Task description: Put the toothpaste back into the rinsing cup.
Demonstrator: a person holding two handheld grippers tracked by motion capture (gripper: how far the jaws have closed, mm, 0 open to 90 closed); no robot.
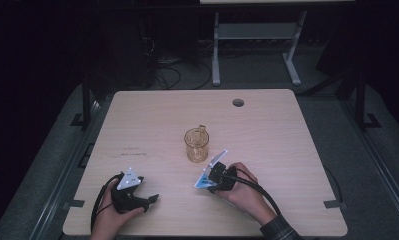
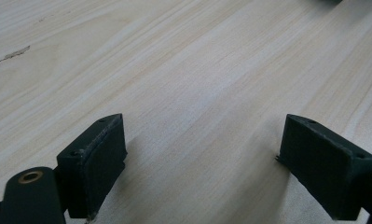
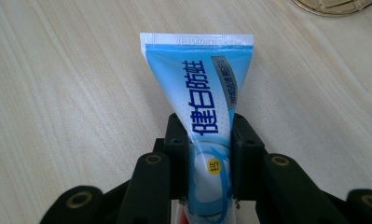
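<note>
A blue and white toothpaste tube [image 3: 200, 74] with printed characters lies lengthwise between the jaws of my right gripper [image 3: 209, 144], which press on both its sides; its flat crimped end points away from me. From above, the right gripper [image 1: 211, 179] holds the tube [image 1: 201, 183] low over the table, just in front of an amber glass mug [image 1: 196, 145] that stands upright with its handle to the far side. My left gripper [image 1: 149, 199] rests near the front left of the table. Its jaws stand wide apart over bare wood, with nothing between them [image 2: 202, 154].
The light wooden table [image 1: 267, 130] has a round cable hole [image 1: 238, 102] near its far edge. The mug's base [image 3: 335, 5] shows at the top right of the right gripper view. A metal desk frame [image 1: 257, 35] stands on the floor beyond the table.
</note>
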